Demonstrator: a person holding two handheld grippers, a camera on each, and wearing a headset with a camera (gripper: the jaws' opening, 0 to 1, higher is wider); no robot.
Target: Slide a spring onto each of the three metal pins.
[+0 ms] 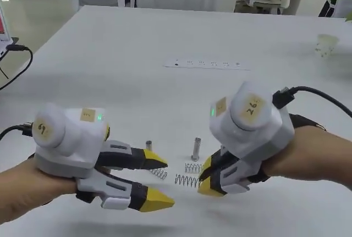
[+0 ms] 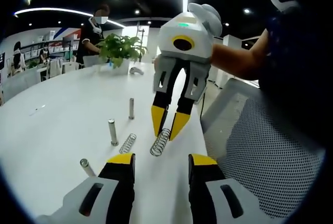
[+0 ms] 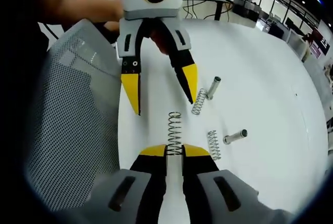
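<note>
Three short metal pins stand upright on the white table point(image 1: 137, 83); two of them show in the head view point(image 1: 148, 145) point(image 1: 196, 148). My right gripper point(image 1: 206, 181) point(image 3: 175, 151) is shut on one end of a spring point(image 1: 187, 180) point(image 3: 174, 130), which lies low along the table and points toward the left gripper. Two loose springs point(image 1: 158, 172) point(image 1: 193, 167) lie beside the pins. My left gripper point(image 1: 159, 177) point(image 2: 162, 160) is open with nothing between its jaws, facing the right gripper a short way off. In the left gripper view the pins point(image 2: 131, 108) point(image 2: 113, 132) point(image 2: 87, 167) stand in a row left of the held spring point(image 2: 160, 142).
A white power strip point(image 1: 208, 64) lies further back on the table and a pale cup point(image 1: 326, 44) at the far right. A black cable point(image 1: 16, 66) crosses the left edge. A grey mesh chair point(image 2: 260, 146) is at the near table edge. A potted plant point(image 2: 120, 50) stands far off.
</note>
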